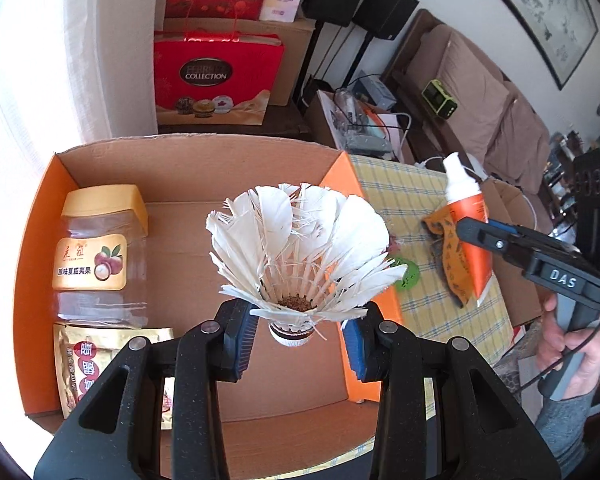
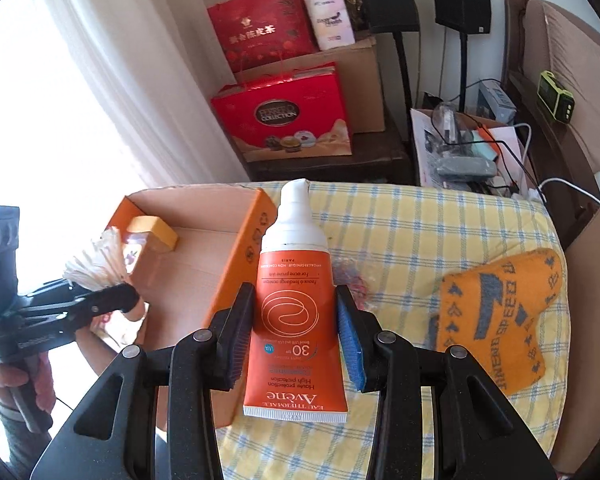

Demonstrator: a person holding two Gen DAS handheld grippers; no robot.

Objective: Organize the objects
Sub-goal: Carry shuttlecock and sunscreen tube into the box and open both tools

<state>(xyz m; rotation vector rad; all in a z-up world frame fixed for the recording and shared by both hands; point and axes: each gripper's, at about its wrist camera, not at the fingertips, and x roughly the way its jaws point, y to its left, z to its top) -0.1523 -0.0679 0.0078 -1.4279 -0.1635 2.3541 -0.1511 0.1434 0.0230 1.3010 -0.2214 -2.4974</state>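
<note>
A white feather shuttlecock (image 1: pixel 300 240) stands upright with its cork base between the blue pads of my left gripper (image 1: pixel 300 314), which is shut on it above the open cardboard box (image 1: pixel 180 168) with orange sides. In the right wrist view, my right gripper (image 2: pixel 294 296) is shut on an orange sunscreen tube (image 2: pixel 288 264) with a white pump top, held above the yellow checked cloth (image 2: pixel 420 232). The same tube (image 1: pixel 470 212) and right gripper (image 1: pixel 466 232) appear at the right of the left wrist view. The left gripper (image 2: pixel 128 292) and shuttlecock (image 2: pixel 96 264) show over the box's (image 2: pixel 244 248) left side.
Inside the box lie a clear jar with a yellow lid (image 1: pixel 96 256) and a golden snack packet (image 1: pixel 88 360). An orange patterned towel (image 2: pixel 496 312) lies on the cloth at the right. Red gift bags (image 2: pixel 284 116), speakers and a cluttered side table stand behind.
</note>
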